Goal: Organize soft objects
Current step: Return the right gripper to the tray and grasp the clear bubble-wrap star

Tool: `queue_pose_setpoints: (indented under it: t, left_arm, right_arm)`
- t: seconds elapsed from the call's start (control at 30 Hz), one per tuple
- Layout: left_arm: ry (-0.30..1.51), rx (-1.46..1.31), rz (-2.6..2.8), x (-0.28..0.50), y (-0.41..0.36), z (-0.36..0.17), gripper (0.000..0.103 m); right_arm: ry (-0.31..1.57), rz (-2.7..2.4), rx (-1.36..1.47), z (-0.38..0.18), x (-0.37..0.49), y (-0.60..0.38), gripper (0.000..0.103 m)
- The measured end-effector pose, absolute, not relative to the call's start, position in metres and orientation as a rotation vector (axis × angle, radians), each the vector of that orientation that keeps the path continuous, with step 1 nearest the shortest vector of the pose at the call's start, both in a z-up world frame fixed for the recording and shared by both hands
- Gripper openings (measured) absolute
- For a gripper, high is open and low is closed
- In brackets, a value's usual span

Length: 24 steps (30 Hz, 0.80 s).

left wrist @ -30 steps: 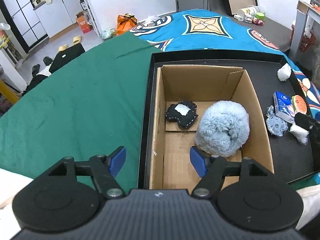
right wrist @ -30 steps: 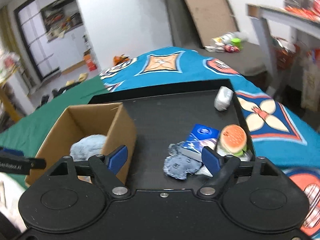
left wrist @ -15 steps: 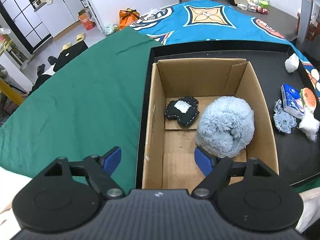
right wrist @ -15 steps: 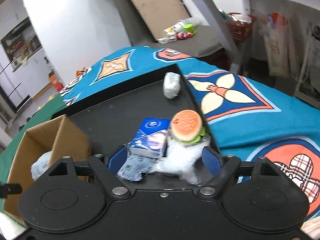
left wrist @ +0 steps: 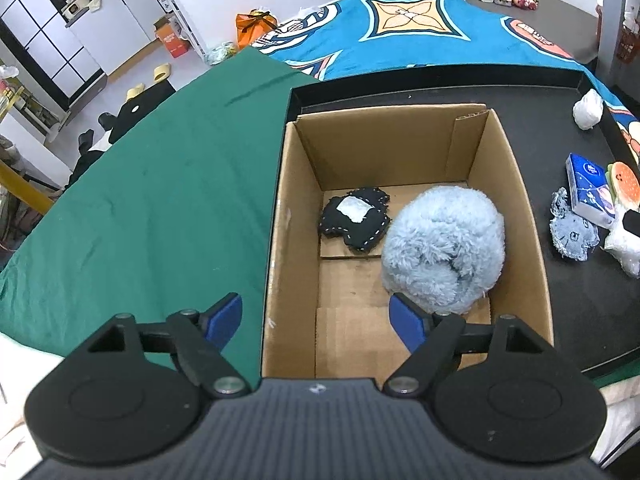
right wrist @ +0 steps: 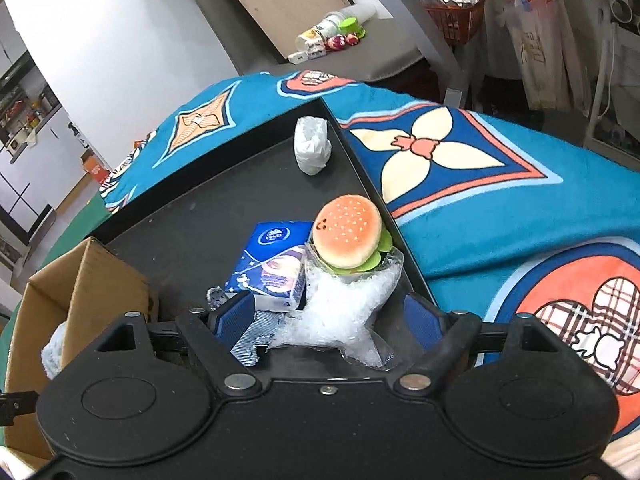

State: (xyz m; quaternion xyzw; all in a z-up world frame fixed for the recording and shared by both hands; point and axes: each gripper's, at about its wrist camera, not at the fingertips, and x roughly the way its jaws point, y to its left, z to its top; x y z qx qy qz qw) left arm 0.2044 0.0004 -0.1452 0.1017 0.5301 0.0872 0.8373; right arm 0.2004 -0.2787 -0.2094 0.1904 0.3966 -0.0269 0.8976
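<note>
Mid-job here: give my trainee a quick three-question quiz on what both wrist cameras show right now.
1. True or false: the fluffy blue ball lies inside the cardboard box.
2. Multiple choice: the open right gripper has its fingers either side of which item? A) burger toy B) clear crinkly star-shaped packet C) white wad at the tray's far corner.
3. Fill in: the left gripper is open and holds ____.

Key
1. True; it sits beside the black stitched plush.
2. B
3. nothing
</note>
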Motion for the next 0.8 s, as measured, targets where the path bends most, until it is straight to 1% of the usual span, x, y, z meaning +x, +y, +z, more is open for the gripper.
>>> queue_pose_setpoints:
  t: [0.2,0.23,0.27,0.37,0.47,0.57,0.8]
  left_arm:
    - [1.135,0.219,0.175,0.202,-0.003,-0.149,0.079]
    - [1.14,0.217,0.178,0.202,-0.002,-0.15,0.079]
    - [1.14,0.218,0.182,0.202,-0.002,-0.151,0.079]
    - [1.138,0.217,0.184,0.201,-0.001,-0.15,0.079]
    - [1.137,0.22,0.181,0.2,-0.001,-0.149,0.079]
    - [1.134,0.216,0.181,0.199,0.0,-0.148,0.079]
    - [1.121,0.198,0.18,0.195,0.006,-0.144,0.079]
  right_arm:
    - [0.865,-0.055,0.443,-0.22,0.205,-0.283,0.079]
    - [0.877,-0.052,0.454,-0.222,0.206,-0.284,0.075]
    - [0.882,-0.054,0.458,-0.223,0.206,-0.284,0.065]
    - [0.892,-0.053,0.422,-0.225,0.206,-0.281,0.044]
    - [0.903,-0.028,0.425,-0.225,0.205,-0.279,0.039]
    - [0.901,-0.023,0.408,-0.222,0.201,-0.279,0.037]
    - [0.867,-0.015,0.38,-0.209,0.191,-0.28,0.036]
